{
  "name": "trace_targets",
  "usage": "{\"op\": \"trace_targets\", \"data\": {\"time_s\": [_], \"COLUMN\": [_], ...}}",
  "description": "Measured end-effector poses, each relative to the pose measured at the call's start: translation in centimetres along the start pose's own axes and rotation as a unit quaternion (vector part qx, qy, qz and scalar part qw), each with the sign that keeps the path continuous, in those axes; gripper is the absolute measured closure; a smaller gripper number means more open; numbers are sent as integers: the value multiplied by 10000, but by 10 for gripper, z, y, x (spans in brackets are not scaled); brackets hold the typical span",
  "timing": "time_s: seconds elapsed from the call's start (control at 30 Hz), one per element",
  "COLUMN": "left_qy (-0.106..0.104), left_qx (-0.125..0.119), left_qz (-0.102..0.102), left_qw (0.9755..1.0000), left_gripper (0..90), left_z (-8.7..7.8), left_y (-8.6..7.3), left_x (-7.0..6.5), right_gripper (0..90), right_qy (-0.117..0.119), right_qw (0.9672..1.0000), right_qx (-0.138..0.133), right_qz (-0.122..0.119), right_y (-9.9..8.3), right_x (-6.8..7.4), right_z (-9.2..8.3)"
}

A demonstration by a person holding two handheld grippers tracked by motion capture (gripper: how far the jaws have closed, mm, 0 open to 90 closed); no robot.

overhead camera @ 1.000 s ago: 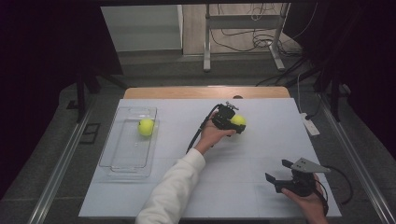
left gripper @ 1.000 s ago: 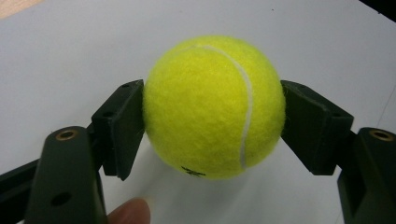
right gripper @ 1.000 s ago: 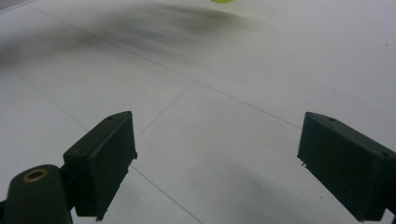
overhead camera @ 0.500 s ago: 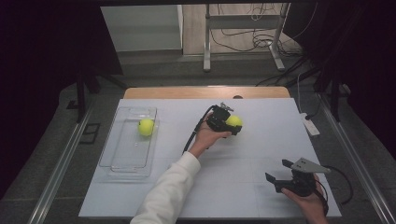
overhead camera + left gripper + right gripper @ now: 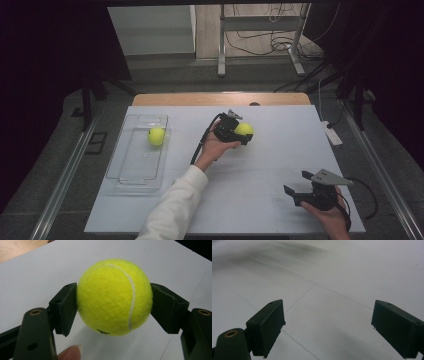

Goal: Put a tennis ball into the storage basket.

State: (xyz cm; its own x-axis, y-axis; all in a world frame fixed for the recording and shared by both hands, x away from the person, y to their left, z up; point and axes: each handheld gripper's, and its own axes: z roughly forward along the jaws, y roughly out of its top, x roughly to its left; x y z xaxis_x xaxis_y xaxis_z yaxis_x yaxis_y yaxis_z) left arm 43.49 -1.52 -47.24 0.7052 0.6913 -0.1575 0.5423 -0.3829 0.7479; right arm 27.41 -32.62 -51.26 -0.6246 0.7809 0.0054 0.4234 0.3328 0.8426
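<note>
Now left hand-held gripper [image 5: 113,305] clamps tennis ball [image 5: 114,297].

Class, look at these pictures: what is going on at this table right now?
A person works at a white table with tongs in each hand. The left tongs are shut on a yellow tennis ball, gripped from both sides near the middle of the table. A second tennis ball lies in a clear tray at the left. The right tongs rest near the front right corner, open, with nothing between them.
</note>
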Motion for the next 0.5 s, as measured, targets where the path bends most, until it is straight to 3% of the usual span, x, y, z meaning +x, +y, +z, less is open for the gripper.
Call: {"op": "trace_targets", "data": {"time_s": [0.3,0.5], "left_qy": [-39,-113], "left_qx": [-69,-183], "left_qz": [-59,31], "left_qw": [10000,9998], "left_gripper": [276,276], "left_z": [-7,-12], "left_y": [-3,-1], "left_x": [1,-6], "right_gripper": [115,115], "right_qy": [-5,-1], "right_qw": [10000,10000], "right_qx": [14,2], "right_qz": [-5,7], "right_y": [0,0], "right_x": [0,0], "right_z": [1,1]}}
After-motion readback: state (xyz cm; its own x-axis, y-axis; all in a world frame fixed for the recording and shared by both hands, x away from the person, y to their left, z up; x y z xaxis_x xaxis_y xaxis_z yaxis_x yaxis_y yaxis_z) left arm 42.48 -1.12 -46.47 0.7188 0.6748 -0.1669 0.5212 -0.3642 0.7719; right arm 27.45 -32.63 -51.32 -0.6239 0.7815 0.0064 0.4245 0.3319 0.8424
